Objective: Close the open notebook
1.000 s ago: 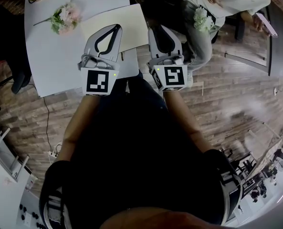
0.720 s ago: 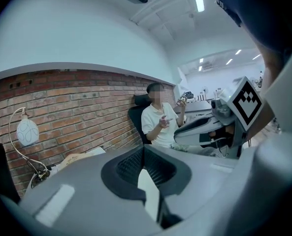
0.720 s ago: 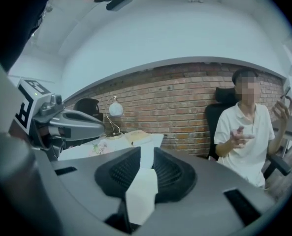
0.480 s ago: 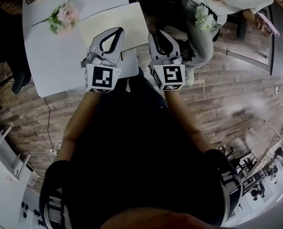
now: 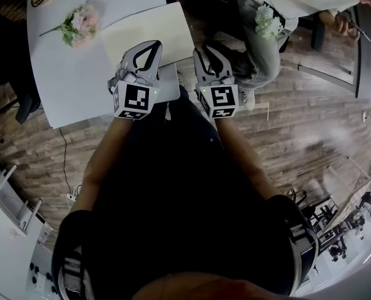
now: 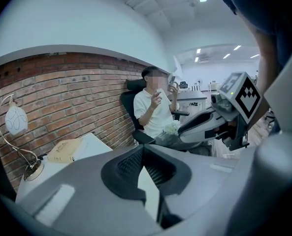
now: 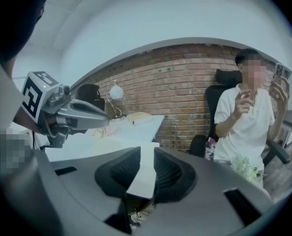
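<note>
While both grippers hover at the table's near edge, the notebook lies at their tips.
Left gripper [image 5: 154,44], fingertips together, overlaps the cream notebook's [image 5: 144,27] near edge in the head view; right gripper [image 5: 205,47], jaws slightly apart and empty, sits just off its right edge, beside the white table [image 5: 72,80].

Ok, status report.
Left hand-held gripper shut, right hand-held gripper slightly open, both empty. Notebook flat on table, not gripped. Flowers beside it, nothing blocking.
</note>
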